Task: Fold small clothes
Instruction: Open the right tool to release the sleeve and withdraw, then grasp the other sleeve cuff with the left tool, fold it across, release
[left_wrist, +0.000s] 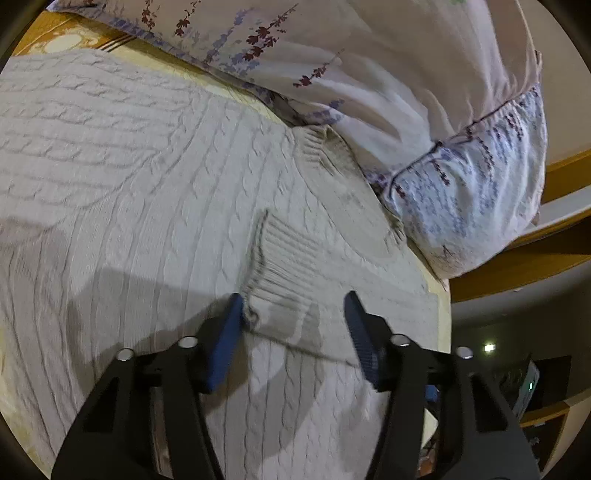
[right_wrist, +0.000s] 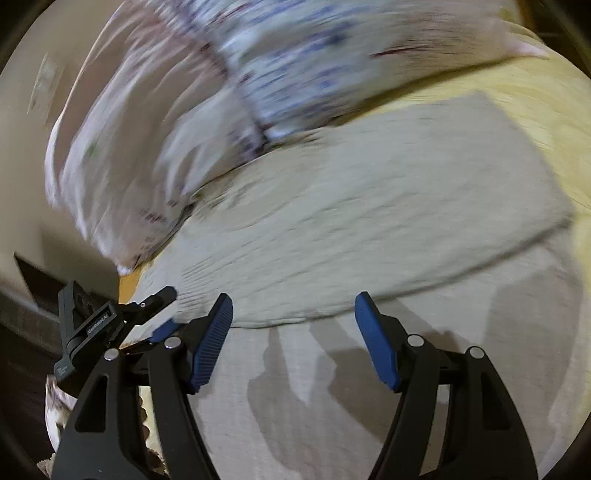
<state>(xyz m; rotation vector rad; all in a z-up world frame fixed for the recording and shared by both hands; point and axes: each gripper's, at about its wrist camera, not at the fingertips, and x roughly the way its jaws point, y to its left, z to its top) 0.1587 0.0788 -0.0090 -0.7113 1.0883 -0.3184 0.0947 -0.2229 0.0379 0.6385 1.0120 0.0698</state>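
A cream cable-knit sweater (left_wrist: 122, 177) lies spread on the bed. Its sleeve is folded across the body, with the ribbed cuff (left_wrist: 280, 266) just ahead of my left gripper (left_wrist: 293, 304). The left gripper is open and empty, its left pad touching the cuff's corner. In the blurred right wrist view the same sweater (right_wrist: 369, 206) shows a folded edge running across. My right gripper (right_wrist: 293, 306) is open and empty, hovering just above the knit. The left gripper also shows in the right wrist view (right_wrist: 110, 321), at the sweater's left edge.
A floral pillow or duvet (left_wrist: 406, 110) lies bunched against the sweater's far edge, and shows in the right wrist view (right_wrist: 184, 110) too. A yellow bedsheet (right_wrist: 535, 92) lies beneath. The bed's edge, a wooden frame (left_wrist: 517, 266) and a dark room lie to the right.
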